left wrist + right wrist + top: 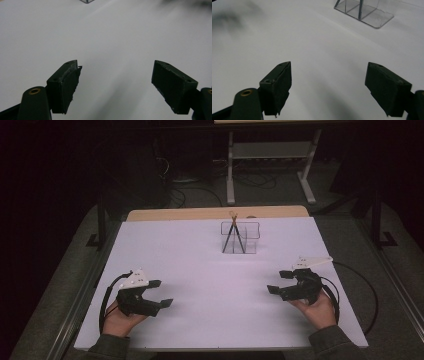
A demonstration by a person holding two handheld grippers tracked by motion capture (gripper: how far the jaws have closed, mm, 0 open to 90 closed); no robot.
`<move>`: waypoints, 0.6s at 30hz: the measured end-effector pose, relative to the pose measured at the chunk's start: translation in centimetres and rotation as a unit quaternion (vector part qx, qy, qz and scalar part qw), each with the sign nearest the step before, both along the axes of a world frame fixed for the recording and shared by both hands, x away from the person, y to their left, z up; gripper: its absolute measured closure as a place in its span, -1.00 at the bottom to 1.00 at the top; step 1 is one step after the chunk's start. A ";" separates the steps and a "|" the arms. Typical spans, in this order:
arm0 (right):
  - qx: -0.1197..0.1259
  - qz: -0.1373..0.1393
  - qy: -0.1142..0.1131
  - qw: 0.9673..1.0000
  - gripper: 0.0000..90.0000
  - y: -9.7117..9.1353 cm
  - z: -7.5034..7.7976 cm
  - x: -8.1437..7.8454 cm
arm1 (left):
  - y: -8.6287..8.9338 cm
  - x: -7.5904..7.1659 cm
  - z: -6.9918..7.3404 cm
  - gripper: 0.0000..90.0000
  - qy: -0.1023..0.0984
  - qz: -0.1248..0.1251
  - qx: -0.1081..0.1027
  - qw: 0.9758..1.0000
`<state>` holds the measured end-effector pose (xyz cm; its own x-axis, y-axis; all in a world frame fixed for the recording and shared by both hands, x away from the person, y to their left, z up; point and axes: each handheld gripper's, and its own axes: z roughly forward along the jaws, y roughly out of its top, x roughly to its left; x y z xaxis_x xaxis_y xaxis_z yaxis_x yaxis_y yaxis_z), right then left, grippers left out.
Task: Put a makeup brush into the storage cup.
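Observation:
A clear plastic holder [240, 238] stands at the back middle of the white table [210, 270]. Two thin dark sticks [234, 232] lean inside it and cross near their tops. My left gripper [164, 293] rests low over the front left of the table, held by a hand, jaws wide apart with nothing between them. My right gripper [276, 282] sits at the front right, also open and empty. In the left gripper view the left gripper [116, 67] faces bare white surface. In the right gripper view the right gripper [328, 66] points toward the holder [367, 11], which lies well ahead.
A wooden strip [215, 213] edges the table's far side. Behind it on the dark floor stand a white desk frame [270, 150] and loose cables. A black cable [367, 290] loops off the table's right edge from the right gripper.

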<state>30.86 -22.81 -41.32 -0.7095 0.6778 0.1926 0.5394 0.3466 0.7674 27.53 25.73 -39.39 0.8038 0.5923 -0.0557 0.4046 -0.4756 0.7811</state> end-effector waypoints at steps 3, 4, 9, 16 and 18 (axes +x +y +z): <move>0.001 -0.003 0.003 1.000 -0.57 -0.1 -0.1 -0.2 | 0.0 0.1 -0.1 -0.54 0.002 -0.002 -0.002 1.000; 0.001 -0.006 0.004 1.000 -0.59 -0.1 -0.2 -0.2 | 0.0 0.1 -0.2 -0.54 0.004 -0.002 -0.003 1.000; 0.006 -0.006 -0.009 1.000 -0.62 -0.5 -0.3 -0.4 | -0.2 0.1 -0.4 -0.56 0.008 -0.004 0.001 1.000; 0.010 -0.011 -0.012 1.000 -0.67 -0.7 -0.3 -0.8 | -0.3 0.1 -0.5 -0.59 0.013 -0.005 0.001 1.000; 0.010 -0.012 -0.011 1.000 -0.67 -0.7 -0.4 -1.0 | -0.3 0.1 -0.6 -0.59 0.012 -0.005 0.002 1.000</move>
